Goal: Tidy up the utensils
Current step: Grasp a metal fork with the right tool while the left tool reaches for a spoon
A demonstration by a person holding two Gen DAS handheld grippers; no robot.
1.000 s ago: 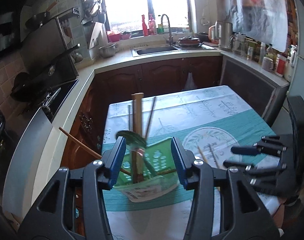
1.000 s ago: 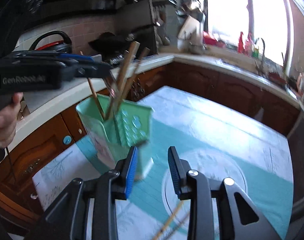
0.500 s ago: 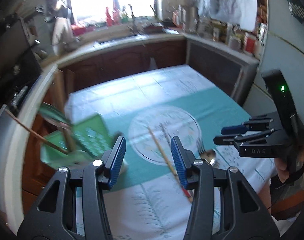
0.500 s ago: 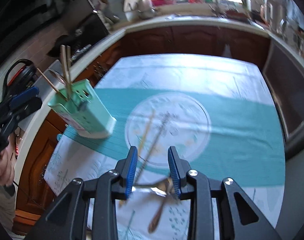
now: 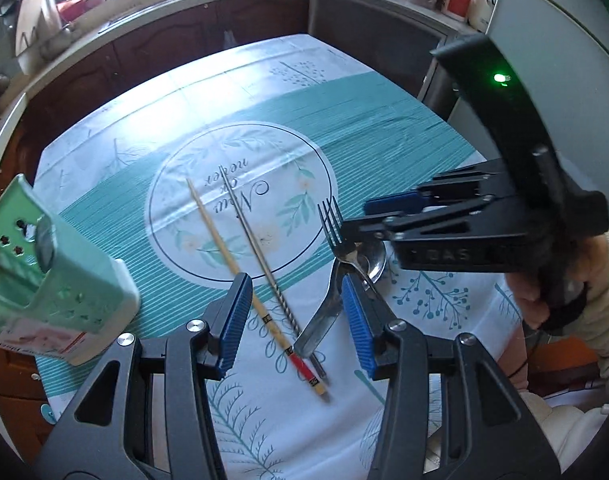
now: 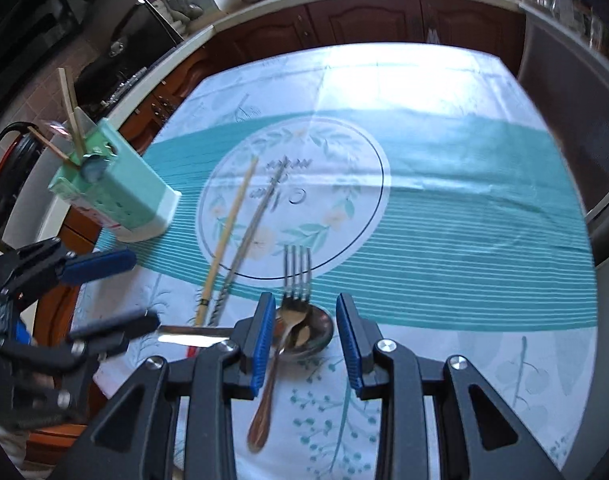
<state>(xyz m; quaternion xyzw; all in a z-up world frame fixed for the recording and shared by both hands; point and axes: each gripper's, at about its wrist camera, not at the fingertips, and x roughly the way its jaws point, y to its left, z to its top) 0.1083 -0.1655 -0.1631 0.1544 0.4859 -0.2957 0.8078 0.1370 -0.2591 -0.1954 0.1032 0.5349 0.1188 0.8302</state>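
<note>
Partly done, judging by the layout. Left to right:

- Mint-green perforated plastic utensil holder [image 6: 116, 192] stands at the table's left edge, already holding a few wooden sticks and what looks like a spoon.
- Left gripper [image 5: 296, 320]: blue-padded jaws apart, nothing between the pads, hanging over the lower ends of the chopsticks.
- Light wooden chopstick with a red band near its end [image 5: 240, 276] lies loose on the cloth; just beside it a grey metal chopstick with a twisted grip [image 5: 264, 256], nearly parallel.
- Steel fork [image 6: 296, 276] lies with its neck across the bowl of a steel spoon [image 6: 304, 332]. A flat steel handle, likely the spoon's, runs off to the left.
- Right gripper [image 6: 304, 340]: jaws apart, empty, straddling the fork-and-spoon overlap.

Left to do: four pieces into the holder.

In the way: fork stacked on spoon, so lifting one may drag the other. The two grippers work near each other. Teal-and-white printed tablecloth [image 6: 464, 240] is otherwise bare; the kitchen counter clutter sits well apart.
</note>
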